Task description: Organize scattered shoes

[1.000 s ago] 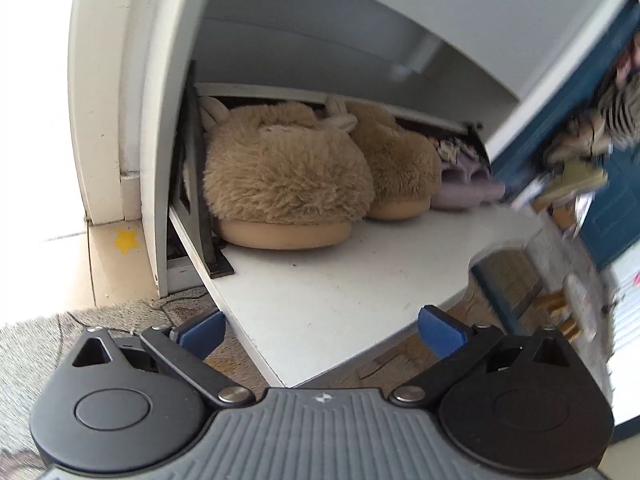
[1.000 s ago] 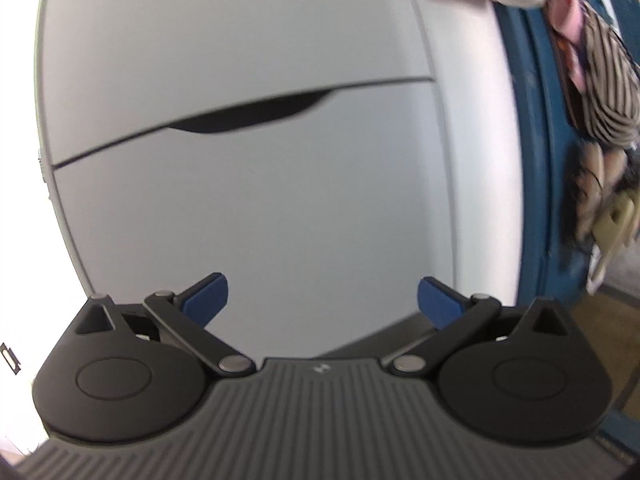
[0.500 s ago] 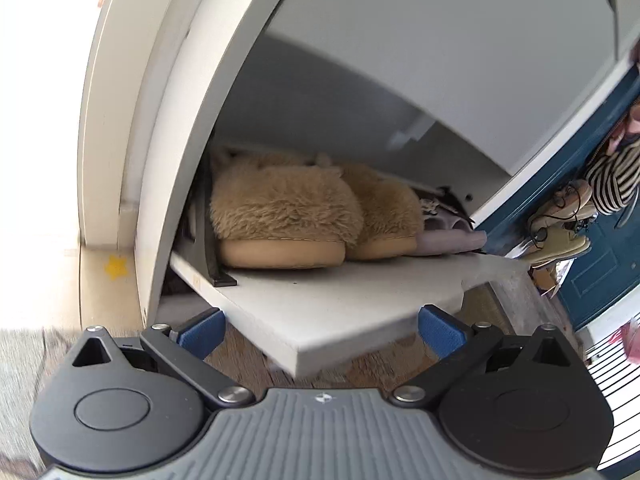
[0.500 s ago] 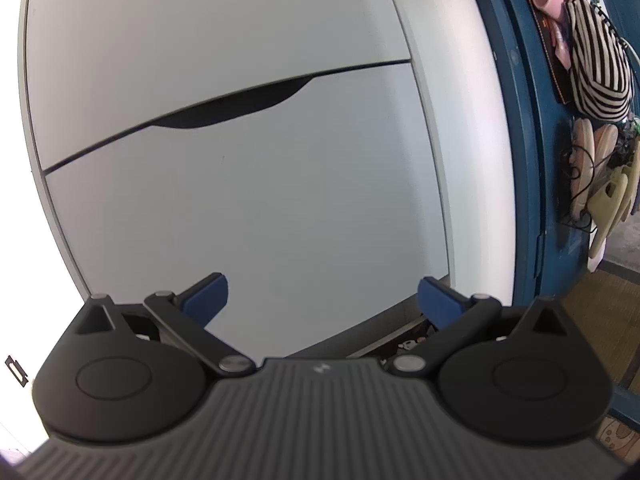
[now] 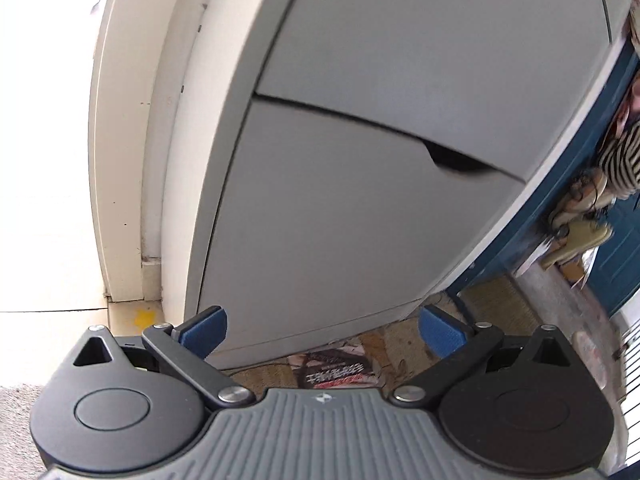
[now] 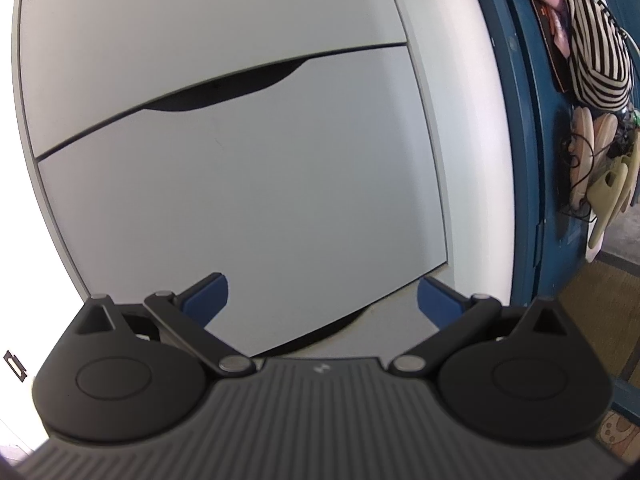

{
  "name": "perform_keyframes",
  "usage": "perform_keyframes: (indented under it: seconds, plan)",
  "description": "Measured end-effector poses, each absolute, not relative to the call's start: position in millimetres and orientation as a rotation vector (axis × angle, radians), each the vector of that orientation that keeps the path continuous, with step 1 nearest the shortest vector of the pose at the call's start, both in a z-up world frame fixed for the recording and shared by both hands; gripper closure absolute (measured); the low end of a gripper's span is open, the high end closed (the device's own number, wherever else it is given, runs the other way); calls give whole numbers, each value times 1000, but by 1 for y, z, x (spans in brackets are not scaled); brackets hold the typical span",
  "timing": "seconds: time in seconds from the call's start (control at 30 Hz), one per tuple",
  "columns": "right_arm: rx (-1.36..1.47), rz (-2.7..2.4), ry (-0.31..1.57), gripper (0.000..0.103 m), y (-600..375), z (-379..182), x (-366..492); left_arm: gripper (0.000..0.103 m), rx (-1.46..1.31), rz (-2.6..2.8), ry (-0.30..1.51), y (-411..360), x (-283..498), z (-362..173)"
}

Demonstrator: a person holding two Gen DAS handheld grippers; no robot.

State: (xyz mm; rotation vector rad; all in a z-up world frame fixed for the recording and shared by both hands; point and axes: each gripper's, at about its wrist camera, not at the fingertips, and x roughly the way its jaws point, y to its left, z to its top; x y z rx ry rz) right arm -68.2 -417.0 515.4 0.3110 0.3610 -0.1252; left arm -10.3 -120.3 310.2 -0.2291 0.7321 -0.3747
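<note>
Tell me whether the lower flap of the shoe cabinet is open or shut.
Shut. The lower flap lies flush under the upper panel, only a thin seam between them, no shoes showing.

Both wrist views face the grey cabinet (image 5: pixel 360 200) up close, the left from its lower left, the right (image 6: pixel 248 184) head-on; both share its handle notch.

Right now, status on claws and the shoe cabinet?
Left claw open, empty. Right claw open, empty. Shoe cabinet flap shut, no shoes showing. Nothing between claws and flap.
</note>
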Motion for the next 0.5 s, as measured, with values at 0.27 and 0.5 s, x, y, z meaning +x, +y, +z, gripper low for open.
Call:
perform_keyframes:
  seconds: [0.27, 0.5]
  plan:
    - [216, -127, 459, 0, -407, 478, -63, 0, -21, -355, 838, -146, 6, 290]
    - [59, -224, 557, 0, -405, 421, -58, 0, 103, -320, 879, -158, 21, 269]
